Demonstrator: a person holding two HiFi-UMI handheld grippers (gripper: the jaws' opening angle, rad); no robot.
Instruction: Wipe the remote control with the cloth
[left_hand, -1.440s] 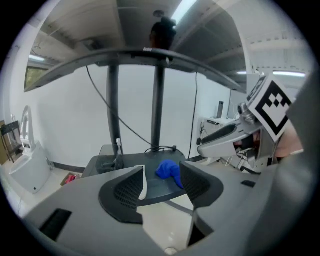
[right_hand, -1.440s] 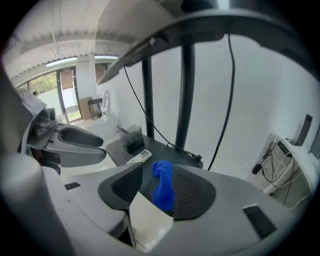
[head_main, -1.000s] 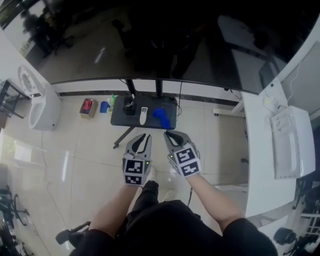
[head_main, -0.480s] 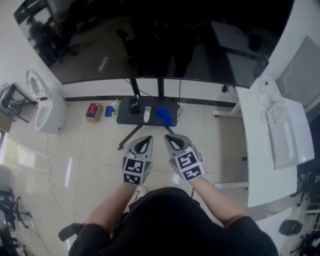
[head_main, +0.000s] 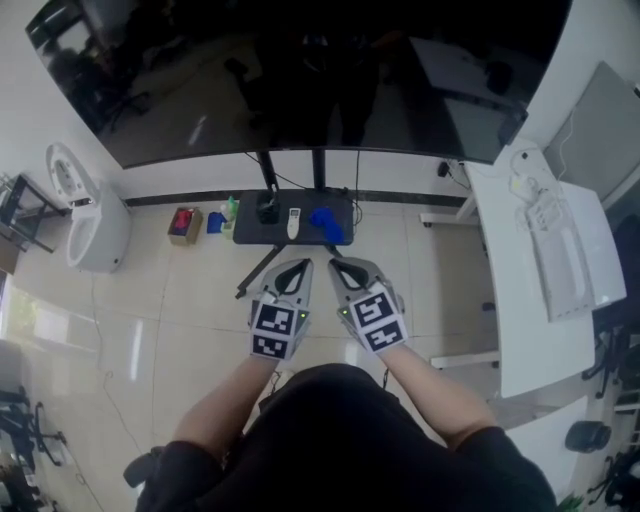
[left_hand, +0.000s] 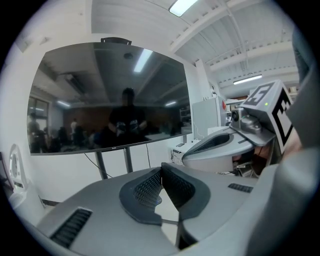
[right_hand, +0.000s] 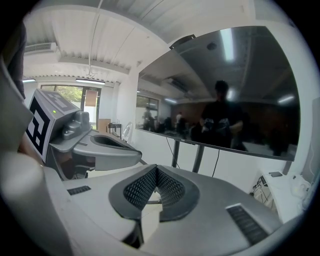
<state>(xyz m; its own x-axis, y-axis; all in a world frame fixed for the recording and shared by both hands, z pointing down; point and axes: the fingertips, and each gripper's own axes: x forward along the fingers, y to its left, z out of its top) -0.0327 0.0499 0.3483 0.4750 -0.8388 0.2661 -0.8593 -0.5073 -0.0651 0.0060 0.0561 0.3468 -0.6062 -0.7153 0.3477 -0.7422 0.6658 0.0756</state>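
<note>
In the head view a white remote control (head_main: 293, 222) lies on a small dark table (head_main: 250, 233), with a blue cloth (head_main: 325, 223) just to its right. My left gripper (head_main: 296, 270) and right gripper (head_main: 341, 269) hang side by side in the air, well short of the table. Both are shut with nothing between the jaws. In the left gripper view the left gripper (left_hand: 161, 175) has its tips touching, and the right gripper (right_hand: 156, 173) looks the same in its own view. Both point at a large dark screen (left_hand: 107, 95).
A big black screen (head_main: 300, 80) on a stand rises behind the small table. A white appliance (head_main: 90, 225) stands at the left, with a red box (head_main: 182, 221) and small bottles on the floor beside the table. A white desk (head_main: 545, 260) runs along the right.
Both grippers closed from slightly open to shut. The head view shifted back a little, so the table and screen sit slightly higher and smaller.
</note>
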